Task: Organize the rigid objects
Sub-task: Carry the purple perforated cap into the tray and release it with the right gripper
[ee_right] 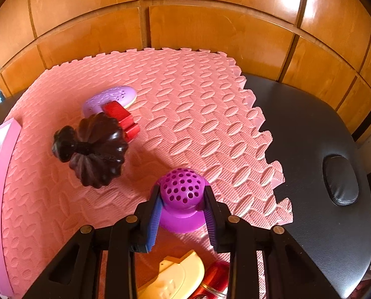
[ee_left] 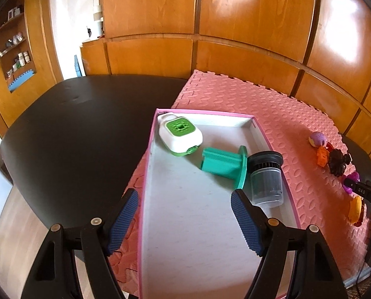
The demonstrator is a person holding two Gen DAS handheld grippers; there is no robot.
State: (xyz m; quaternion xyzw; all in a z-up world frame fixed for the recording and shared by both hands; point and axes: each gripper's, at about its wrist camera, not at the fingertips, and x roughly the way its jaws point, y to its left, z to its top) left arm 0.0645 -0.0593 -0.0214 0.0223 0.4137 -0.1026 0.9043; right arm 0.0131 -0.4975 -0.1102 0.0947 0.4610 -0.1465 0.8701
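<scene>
Purple perforated dome (ee_right: 181,189) sits low centre in the right view on the pink foam mat (ee_right: 197,104), clenched by the right gripper (ee_right: 181,200). Left gripper (ee_left: 185,220) hangs released over the pink-rimmed box (ee_left: 295,206); farther in lie a dark filter (ee_left: 266,179), a teal spool (ee_left: 222,165) and a white-green device (ee_left: 180,134).

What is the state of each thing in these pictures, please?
left claw: open, empty, above the box
right claw: shut on purple perforated dome
pink box: open, holds three items
white-green device: lying in box
teal spool: on its side
dark canister: upright
</scene>
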